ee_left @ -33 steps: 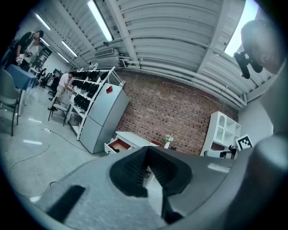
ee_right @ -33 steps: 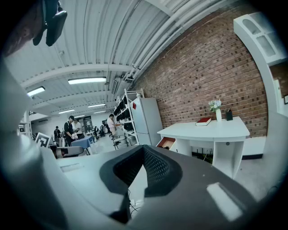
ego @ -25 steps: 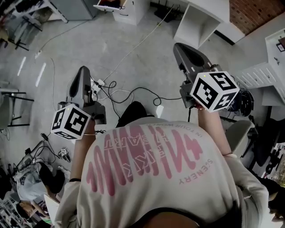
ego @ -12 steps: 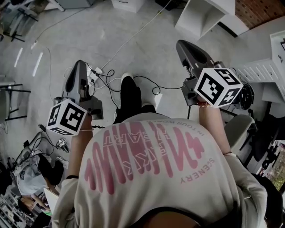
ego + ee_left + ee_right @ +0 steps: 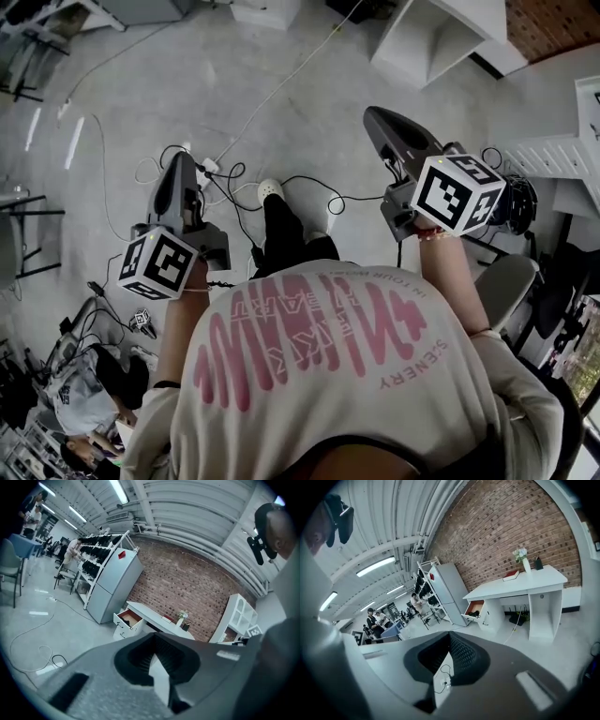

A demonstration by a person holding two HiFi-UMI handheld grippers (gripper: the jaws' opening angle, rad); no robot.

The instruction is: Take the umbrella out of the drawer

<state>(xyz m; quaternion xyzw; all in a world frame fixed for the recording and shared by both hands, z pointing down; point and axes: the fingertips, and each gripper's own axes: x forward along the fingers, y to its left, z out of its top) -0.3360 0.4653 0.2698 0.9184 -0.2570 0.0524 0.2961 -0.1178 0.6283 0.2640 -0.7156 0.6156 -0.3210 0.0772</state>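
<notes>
You hold two grippers, one in each hand, each with one marker cube. The left gripper and the right gripper both point out over the grey floor. In each gripper view the jaws are clenched tip to tip and nothing sits between them.

There is one white desk against the brick wall, well apart from both grippers. It has one drawer, at its left end, and that drawer stands pulled open. The umbrella shows only as a small dark shape lying inside it, too far off to make out in detail. Neither gripper is near it.

Three things stand on the desk top: one vase of flowers, one dark cup just beside the vase, and one red book lying flat. Under the desk, in the open knee space, you can see a dark tangle of leads.

Just beside the drawer end of the desk stands one tall grey cabinet, and behind it one white rack loaded with dark items.

On the floor by your feet lie several black and white cables and one white power strip.
</notes>
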